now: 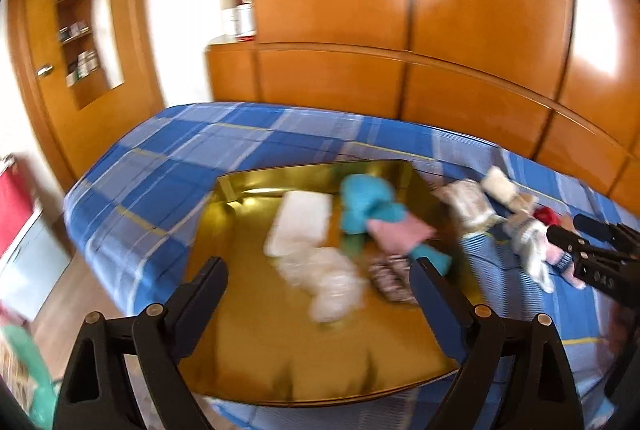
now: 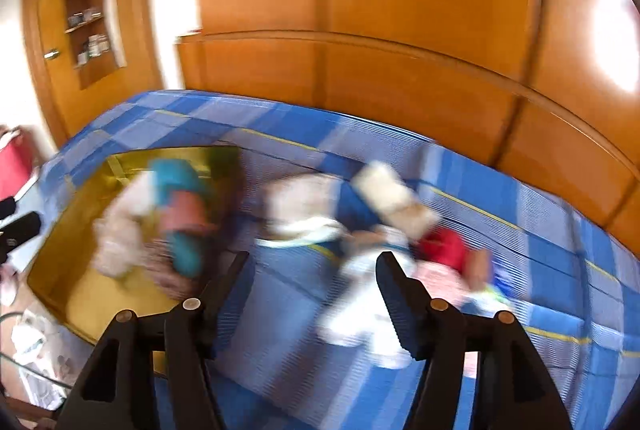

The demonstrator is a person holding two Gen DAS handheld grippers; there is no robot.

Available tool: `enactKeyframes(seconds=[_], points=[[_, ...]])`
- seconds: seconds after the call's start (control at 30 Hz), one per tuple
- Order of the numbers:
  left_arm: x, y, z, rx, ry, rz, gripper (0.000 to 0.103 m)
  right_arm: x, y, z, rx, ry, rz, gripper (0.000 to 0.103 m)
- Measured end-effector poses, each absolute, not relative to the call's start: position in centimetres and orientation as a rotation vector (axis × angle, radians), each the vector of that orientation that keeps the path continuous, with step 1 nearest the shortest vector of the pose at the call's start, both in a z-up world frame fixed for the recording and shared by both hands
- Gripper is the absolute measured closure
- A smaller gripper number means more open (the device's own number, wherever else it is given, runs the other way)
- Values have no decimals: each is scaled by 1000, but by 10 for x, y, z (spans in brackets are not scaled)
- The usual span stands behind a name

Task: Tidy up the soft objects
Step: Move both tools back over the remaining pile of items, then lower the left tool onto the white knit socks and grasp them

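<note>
A gold box [image 1: 248, 314] lies open on a blue plaid bed [image 1: 168, 157]. Inside it are a white pad [image 1: 298, 226], a teal cloth [image 1: 366, 201], a pink cloth [image 1: 396, 234], a white fluffy item [image 1: 332, 282] and a patterned cloth [image 1: 390, 276]. My left gripper [image 1: 318, 280] is open and empty above the box. More soft items lie on the bed to the right: a cream roll [image 2: 394, 199], a red item [image 2: 446, 244], a white toy [image 2: 360, 314]. My right gripper [image 2: 312, 276] is open and empty above the bed beside the white toy; it also shows in the left wrist view [image 1: 576, 230]. Both views are blurred.
A wooden wardrobe [image 1: 400, 9] stands behind the bed. A wooden door with shelves [image 1: 80, 29] is at the left. A red object [image 1: 14, 201] stands by the left wall. The box [image 2: 80, 230] overhangs the bed's near edge above the floor.
</note>
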State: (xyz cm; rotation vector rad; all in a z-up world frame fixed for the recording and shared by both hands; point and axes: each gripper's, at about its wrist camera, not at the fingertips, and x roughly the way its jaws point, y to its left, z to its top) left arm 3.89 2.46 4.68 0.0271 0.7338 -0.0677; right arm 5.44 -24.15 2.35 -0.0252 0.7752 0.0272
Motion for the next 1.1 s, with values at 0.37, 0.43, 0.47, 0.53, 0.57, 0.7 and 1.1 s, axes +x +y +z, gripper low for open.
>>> enactKeyframes(seconds=[0.37,0.43,0.47,0.53,0.57,0.7,1.1], points=[[53,-99,55,178,724,-359,8,31,-389,6,213,778,-271,39],[58,-118,53,190,728,-397,7,29,-402,3,264,779,-282,39],[63,-133,50,200,750,-432,7,28,-408,2,287,780,-287,39],[74,-153,41,198,796,-457,7,27,-415,2,314,780,-295,39],[79,-161,36,190,827,-464,7,26,-419,3,332,778,-295,39],[107,-191,11,114,961,-480,8,25,-425,7,385,762,-285,39],[153,-230,-28,2,1095,-432,31,21,-433,16,444,736,-268,39]])
